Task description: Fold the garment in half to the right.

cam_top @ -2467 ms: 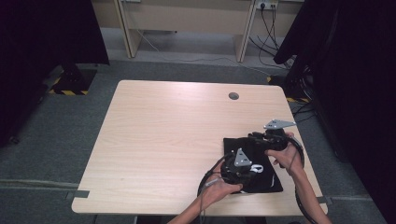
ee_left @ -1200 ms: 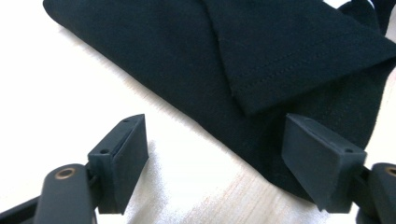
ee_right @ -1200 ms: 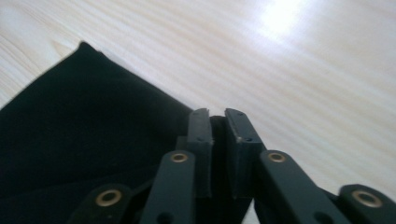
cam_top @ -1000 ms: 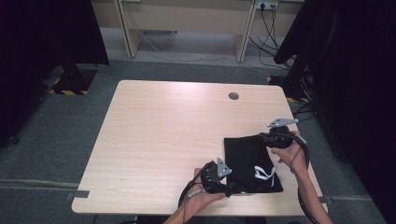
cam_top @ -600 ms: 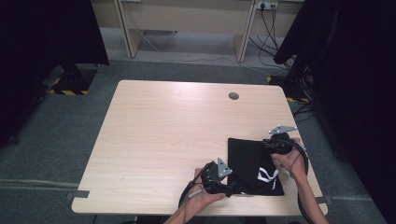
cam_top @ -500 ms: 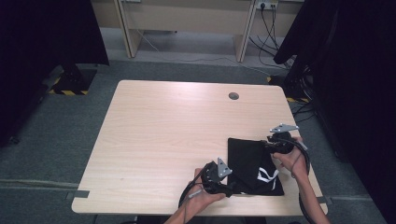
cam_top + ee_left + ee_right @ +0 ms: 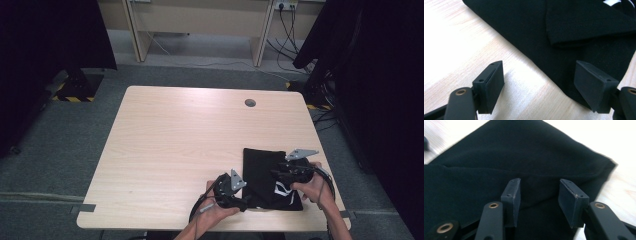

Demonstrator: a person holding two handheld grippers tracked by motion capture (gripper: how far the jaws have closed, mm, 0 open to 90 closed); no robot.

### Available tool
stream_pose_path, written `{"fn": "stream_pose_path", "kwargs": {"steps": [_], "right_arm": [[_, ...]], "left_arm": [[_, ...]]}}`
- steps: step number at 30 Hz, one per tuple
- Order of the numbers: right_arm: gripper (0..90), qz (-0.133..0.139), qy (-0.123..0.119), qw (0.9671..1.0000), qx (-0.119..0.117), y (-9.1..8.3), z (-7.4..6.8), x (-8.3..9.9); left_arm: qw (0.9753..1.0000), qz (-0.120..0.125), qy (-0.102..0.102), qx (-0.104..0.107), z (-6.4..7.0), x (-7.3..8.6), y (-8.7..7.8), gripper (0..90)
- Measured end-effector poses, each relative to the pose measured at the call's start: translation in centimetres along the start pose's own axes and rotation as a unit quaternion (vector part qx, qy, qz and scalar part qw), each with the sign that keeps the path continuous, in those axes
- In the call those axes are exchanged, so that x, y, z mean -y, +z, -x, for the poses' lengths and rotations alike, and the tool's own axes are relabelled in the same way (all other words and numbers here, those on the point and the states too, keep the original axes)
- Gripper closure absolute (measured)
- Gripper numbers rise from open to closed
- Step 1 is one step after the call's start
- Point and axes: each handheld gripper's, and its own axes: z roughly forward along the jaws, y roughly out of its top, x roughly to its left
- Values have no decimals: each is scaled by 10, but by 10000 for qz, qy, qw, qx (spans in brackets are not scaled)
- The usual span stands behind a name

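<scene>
A black folded cloth (image 7: 265, 175) with a white print lies flat on the near right part of the wooden table (image 7: 190, 140). My left gripper (image 7: 239, 200) sits at the cloth's near left corner. In the left gripper view it (image 7: 546, 83) is open wide, its jaws straddling the cloth's corner (image 7: 564, 62) on the table. My right gripper (image 7: 280, 174) rests over the cloth's right side. In the right gripper view it (image 7: 539, 197) is open, jaws spread over a fold of the cloth (image 7: 519, 160) with nothing pinched.
A round cable hole (image 7: 250, 103) is in the table's far right part. The table's right edge (image 7: 327, 165) runs close beside my right hand. Black curtains and floor cables surround the table.
The left gripper moved off the cloth to its near left corner. The right gripper came down from the cloth's far right corner onto its right side. The cloth shifted slightly.
</scene>
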Motion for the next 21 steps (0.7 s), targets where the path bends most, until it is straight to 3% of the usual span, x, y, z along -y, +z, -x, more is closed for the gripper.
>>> {"fn": "stream_pose_path", "kwargs": {"steps": [6, 10, 18, 21], "right_arm": [[539, -32, -129, 9999, -76, 17, -10, -18], [539, -82, -245, 9997, 22, 28, -21, -33], [538, -110, -273, 9996, -17, 50, -36, -59], [538, -111, -279, 9995, -26, 55, -37, -66]], "left_arm": [[9999, 2, -103, -118, -8, 7, -8, 231], [9995, -16, -194, -249, -24, 13, -16, 231], [9979, -28, -407, -498, -61, 23, -29, 232], [9981, -1, -397, -463, -68, 24, -30, 234]]}}
